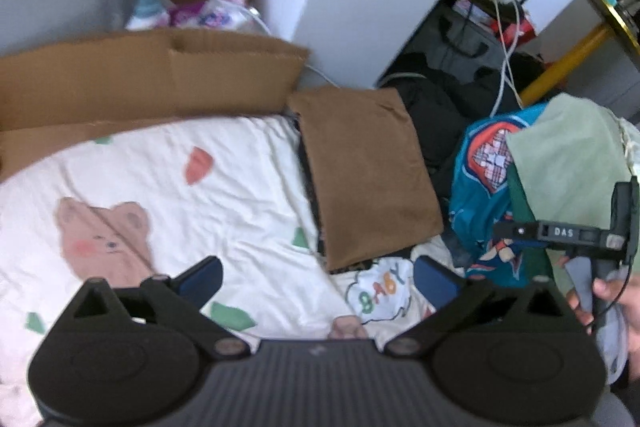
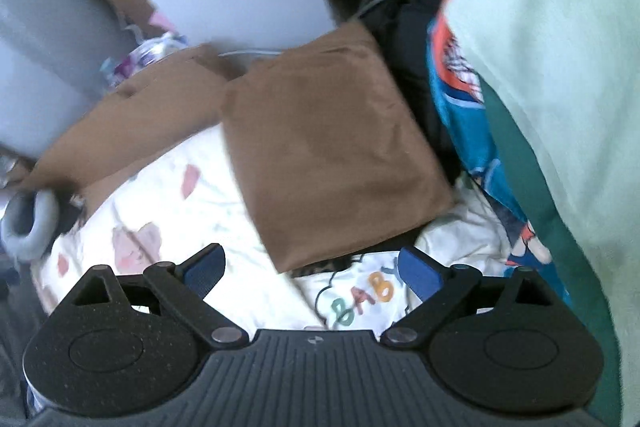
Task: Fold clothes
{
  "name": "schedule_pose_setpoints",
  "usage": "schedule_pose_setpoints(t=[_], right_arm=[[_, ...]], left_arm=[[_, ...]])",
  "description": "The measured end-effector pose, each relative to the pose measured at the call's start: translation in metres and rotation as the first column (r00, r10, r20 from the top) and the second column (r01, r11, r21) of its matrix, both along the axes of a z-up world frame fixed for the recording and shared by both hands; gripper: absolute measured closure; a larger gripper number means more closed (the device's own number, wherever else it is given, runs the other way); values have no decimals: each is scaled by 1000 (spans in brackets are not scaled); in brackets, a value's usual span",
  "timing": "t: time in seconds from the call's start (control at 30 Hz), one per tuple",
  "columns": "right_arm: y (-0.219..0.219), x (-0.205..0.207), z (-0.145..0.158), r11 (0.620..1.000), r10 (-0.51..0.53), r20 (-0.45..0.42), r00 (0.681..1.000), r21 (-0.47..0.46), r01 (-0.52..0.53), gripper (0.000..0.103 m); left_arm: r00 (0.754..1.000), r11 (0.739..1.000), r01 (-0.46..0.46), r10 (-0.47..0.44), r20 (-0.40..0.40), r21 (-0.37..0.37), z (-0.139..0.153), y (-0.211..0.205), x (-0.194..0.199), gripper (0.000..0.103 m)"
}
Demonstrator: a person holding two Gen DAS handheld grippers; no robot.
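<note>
While both tongs hang above the pile with nothing between their blue pads, the left tongs stand wide apart over a cream blanket printed with a pink bear and small green and orange patches; the right tongs are spread just as wide, empty, above the same spot; a folded brown garment lies flat as a neat rectangle on the blanket's right part, its far edge close to a flattened cardboard sheet; just beside its near corner a white baby garment with the coloured letters BABY lies crumpled, showing between the fingers in both views; to the right a heap of unfolded clothes rises, a teal printed piece under a pale green cloth, and in the right wrist view that pale green cloth fills the right side; a hand grips the handle of the other tool at the left view's right edge; a white cable trails down behind the heap; a grey padded ring lies at the blanket's left edge in the right wrist view.
</note>
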State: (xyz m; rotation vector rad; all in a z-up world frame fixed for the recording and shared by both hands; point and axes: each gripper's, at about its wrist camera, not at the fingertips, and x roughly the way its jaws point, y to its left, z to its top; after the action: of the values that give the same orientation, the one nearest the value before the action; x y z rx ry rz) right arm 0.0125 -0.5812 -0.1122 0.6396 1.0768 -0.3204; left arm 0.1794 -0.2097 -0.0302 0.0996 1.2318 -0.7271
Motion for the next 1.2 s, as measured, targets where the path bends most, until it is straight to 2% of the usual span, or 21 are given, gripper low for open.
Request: schedule_pose_setpoints(t=[0.17,0.2,0.37,0.47,0.7,0.83,1.0,1.2], right_arm=[[4,1,34,999,34,23,999,7,-34,3],[5,0,40,999,34,23,999,11,-34,0],[15,2,80,998,62,52,997,20,-63,0],[25,9,100,996,86,44,995,3,-86,0],[63,18,155,985,146,51,988,-103,-140,0],[87,16,175,981,159,45,986,-122,-152,0],[109,13,201,982,132,94,987,-150,-117,0],[142,20,213,972,192,116,974,-156,-173,0]], left_arm=[[994,995,-99,99,45,4,47,36,4,0],[992,993,-118,118,46,8,53,43,5,0],[980,983,-186,185,78,7,84,80,1,0],[976,979,-203,201,85,11,93,97,-5,0],[963,971,-239,234,131,24,109,135,-18,0],[954,964,-267,264,142,0,118,156,-26,0],[932,948,-319,318,174,-26,129,183,-38,0],[918,933,-360,359,171,-28,131,209,-51,0]])
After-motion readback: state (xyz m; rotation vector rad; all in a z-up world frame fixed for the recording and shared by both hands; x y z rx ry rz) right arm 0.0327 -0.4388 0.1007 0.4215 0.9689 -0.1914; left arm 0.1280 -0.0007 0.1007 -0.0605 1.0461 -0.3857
